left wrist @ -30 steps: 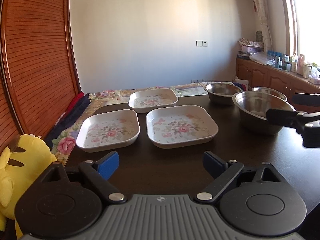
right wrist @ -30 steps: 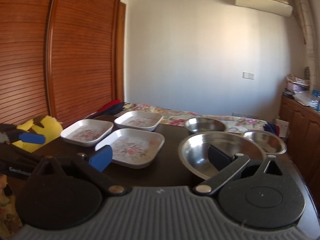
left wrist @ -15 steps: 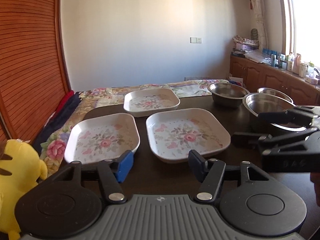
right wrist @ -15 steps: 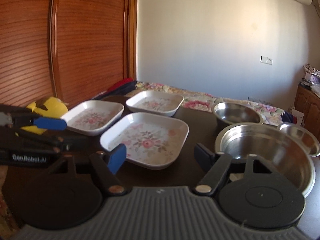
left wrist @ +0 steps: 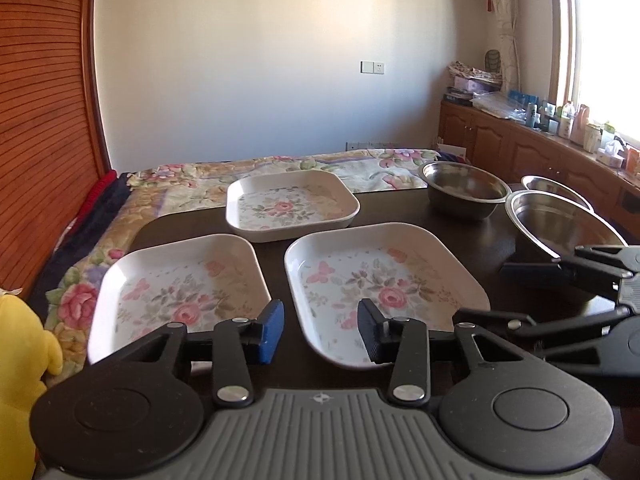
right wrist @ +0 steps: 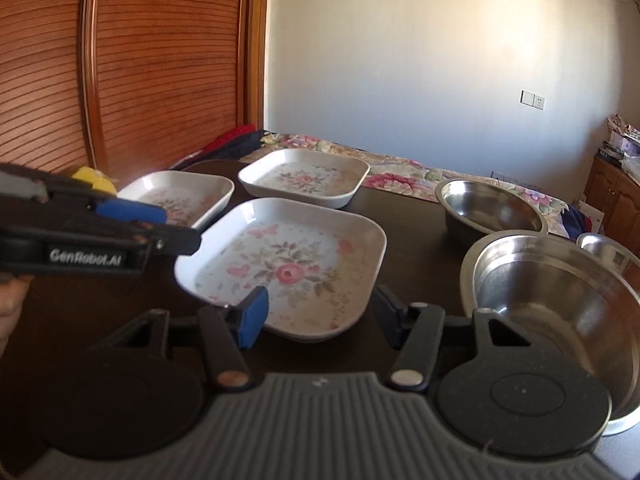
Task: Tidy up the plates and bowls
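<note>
Three white square plates with a flower print lie on the dark table [left wrist: 404, 216]: a left plate [left wrist: 180, 280], a far plate [left wrist: 290, 204] and a middle plate [left wrist: 380, 276]. Right of them stand a steel bowl [left wrist: 464, 190], a large steel bowl [left wrist: 560, 228] and a small steel bowl [left wrist: 556, 186]. My left gripper [left wrist: 320, 334] is open and holds nothing, low over the gap between the left and middle plates. My right gripper [right wrist: 320, 314] is open over the near rim of the middle plate [right wrist: 288, 264], with the large bowl [right wrist: 560, 300] to its right.
A yellow plush toy [left wrist: 20, 344] sits off the table's left corner. A bed with a floral cover [left wrist: 280, 168] runs behind the table. A wooden cabinet [left wrist: 540, 152] with bottles lines the right wall. A slatted wooden door [right wrist: 120, 60] stands on the left.
Both grippers moved forward and down toward the plates, and their jaws narrowed. The right gripper swung left, from in front of the large bowl to the middle plate.
</note>
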Available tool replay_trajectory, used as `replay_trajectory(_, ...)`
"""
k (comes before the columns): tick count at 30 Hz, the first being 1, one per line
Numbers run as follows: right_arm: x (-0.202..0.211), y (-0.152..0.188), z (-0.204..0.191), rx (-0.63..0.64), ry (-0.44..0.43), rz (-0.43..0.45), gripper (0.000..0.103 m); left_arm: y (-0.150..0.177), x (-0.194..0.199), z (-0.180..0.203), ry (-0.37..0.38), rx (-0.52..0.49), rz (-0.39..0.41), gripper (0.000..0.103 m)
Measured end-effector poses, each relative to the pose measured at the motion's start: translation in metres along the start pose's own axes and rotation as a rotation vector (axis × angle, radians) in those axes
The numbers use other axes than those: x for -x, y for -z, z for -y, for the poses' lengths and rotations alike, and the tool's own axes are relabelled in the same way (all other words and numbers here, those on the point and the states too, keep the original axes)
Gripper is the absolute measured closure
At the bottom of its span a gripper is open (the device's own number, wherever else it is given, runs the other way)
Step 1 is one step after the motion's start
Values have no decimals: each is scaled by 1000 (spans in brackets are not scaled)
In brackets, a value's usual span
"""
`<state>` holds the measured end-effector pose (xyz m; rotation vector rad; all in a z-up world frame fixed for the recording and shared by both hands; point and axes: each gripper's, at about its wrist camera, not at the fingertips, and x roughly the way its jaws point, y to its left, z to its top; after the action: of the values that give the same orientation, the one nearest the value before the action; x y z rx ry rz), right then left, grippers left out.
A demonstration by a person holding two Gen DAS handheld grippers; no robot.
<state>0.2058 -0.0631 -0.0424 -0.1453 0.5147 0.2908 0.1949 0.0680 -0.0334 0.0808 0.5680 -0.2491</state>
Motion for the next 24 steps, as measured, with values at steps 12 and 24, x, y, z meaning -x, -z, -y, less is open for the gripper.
replay_trajectory(12, -15, 2, 0, -14, 6, -21, 47, -12, -35, -2, 7, -25, -43, 66)
replay_trajectory(24, -24, 2, 4, -49, 10, -39, 51, -16, -52, -4, -17, -56, -75, 69)
